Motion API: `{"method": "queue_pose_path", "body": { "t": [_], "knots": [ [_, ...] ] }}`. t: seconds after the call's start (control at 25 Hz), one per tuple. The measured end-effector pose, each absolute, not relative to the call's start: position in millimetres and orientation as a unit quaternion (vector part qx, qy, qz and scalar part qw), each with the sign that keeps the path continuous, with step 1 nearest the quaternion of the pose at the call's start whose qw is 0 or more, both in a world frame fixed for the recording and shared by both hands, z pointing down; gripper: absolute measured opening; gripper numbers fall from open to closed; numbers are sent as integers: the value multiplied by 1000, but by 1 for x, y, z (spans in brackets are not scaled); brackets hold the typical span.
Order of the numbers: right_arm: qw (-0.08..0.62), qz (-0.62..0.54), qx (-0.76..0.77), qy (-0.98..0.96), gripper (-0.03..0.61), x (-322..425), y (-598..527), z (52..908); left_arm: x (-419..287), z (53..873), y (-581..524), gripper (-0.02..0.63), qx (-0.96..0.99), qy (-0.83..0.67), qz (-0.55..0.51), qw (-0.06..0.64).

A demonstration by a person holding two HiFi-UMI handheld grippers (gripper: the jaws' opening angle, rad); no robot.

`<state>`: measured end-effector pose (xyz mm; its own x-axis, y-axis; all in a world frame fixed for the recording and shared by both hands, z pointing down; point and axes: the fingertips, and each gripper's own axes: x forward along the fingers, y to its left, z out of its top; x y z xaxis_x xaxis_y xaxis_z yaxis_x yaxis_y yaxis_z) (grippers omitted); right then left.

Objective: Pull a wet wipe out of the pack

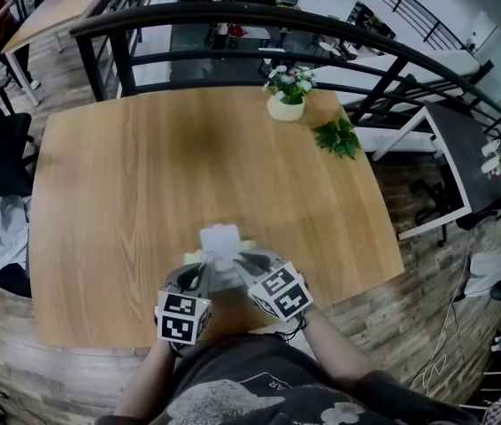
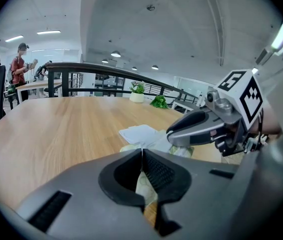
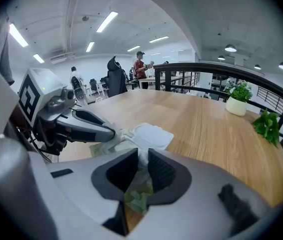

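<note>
Now my left fingers (image 2: 160, 173) clamp the pack (image 1: 219, 242) on the bench (image 1: 188, 166) while my right fingers (image 3: 162, 171) close round its wipe (image 3: 142, 160).

Wide free tabletop (image 1: 144, 193) fwd of pack (image 1: 219, 238); obstacles only far R: plant pot (image 1: 286, 107) + leafy sprig (image 1: 337, 138), railing (image 1: 233, 14) behind.

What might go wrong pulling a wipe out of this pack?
The right gripper is closing its fingers with something white between them; they might nip the pack too, not only a wipe. The left gripper pinches just the pack's edge, so a hard tug may slip it free or lift the pack off the table.
</note>
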<state>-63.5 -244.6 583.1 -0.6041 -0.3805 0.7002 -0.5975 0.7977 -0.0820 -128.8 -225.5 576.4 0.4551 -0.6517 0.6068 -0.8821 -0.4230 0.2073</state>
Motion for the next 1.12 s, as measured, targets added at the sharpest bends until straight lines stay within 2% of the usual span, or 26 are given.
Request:
{"method": "queue_pose_path", "body": {
  "t": [0.04, 0.12, 0.76, 1.12],
  "knots": [
    [352, 153, 272, -883, 48, -65, -243, 584, -129, 576, -226, 18, 813, -472, 224, 258],
    [354, 154, 267, -883, 35, -67, -241, 585, -130, 577, -225, 18, 813, -472, 225, 258],
    [340, 153, 262, -890, 32, -55, -238, 573, -135, 575, -218, 18, 804, -484, 228, 259],
    [330, 163, 294, -882, 32, -22, -242, 568, -136, 572, -214, 18, 794, -499, 234, 257]
  ]
}}
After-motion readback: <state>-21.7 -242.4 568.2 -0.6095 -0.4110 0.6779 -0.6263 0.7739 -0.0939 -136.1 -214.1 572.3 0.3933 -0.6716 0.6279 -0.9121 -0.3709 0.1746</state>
